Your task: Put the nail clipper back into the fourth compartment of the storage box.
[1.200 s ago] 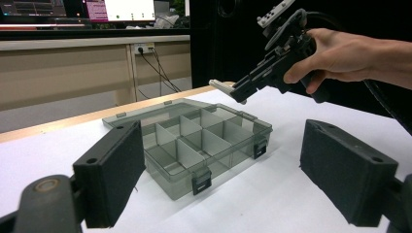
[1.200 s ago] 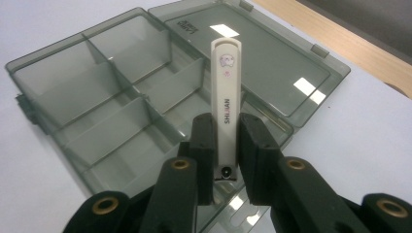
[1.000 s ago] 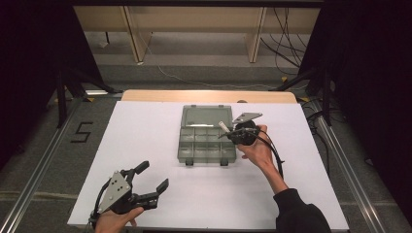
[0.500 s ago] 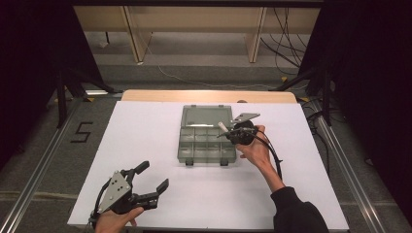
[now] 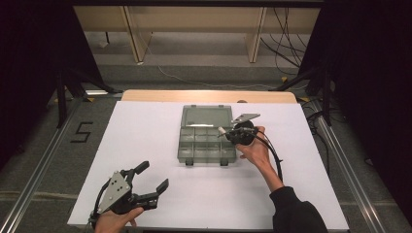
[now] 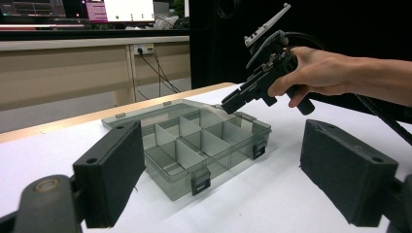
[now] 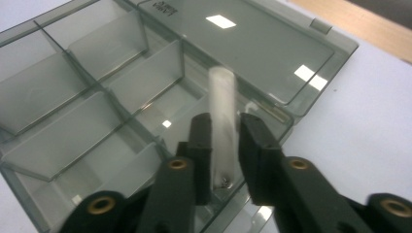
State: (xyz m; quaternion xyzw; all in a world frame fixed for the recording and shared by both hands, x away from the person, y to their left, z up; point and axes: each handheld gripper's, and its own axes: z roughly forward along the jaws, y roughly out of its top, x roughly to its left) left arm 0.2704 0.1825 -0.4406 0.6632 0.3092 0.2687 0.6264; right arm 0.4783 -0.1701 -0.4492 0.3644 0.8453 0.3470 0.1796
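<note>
Smoke-grey translucent plastic organizer box (image 5: 206, 141), lid folded flat behind it, sits near the middle of the white table top (image 5: 145, 126); all places below are given relative to this box. Its tray is split by clear dividers into small compartments.

Right gripper (image 7: 224, 138) hovers over the box's right-hand edge, at the end nearest the lid hinge, tilted down toward the tray. Between its black jaws stands a small, pale, translucent cylindrical tube (image 7: 222, 116), blurred in the right gripper view, its lower end above the compartment next to the lid hinge. Jaws have just been opening a little; narrow gaps show between the pads and the tube on each side, so the grip looks released, though the blur leaves contact on the left pad uncertain. In the high view the tube's pale tip (image 5: 222, 131) pokes out over the box's right rim.

Left gripper (image 5: 151, 184) rests low on the table, well apart from the box on its near-left side. Its jaws stand wide open, nothing between them; the left gripper view looks across to the box between its two pads.
</note>
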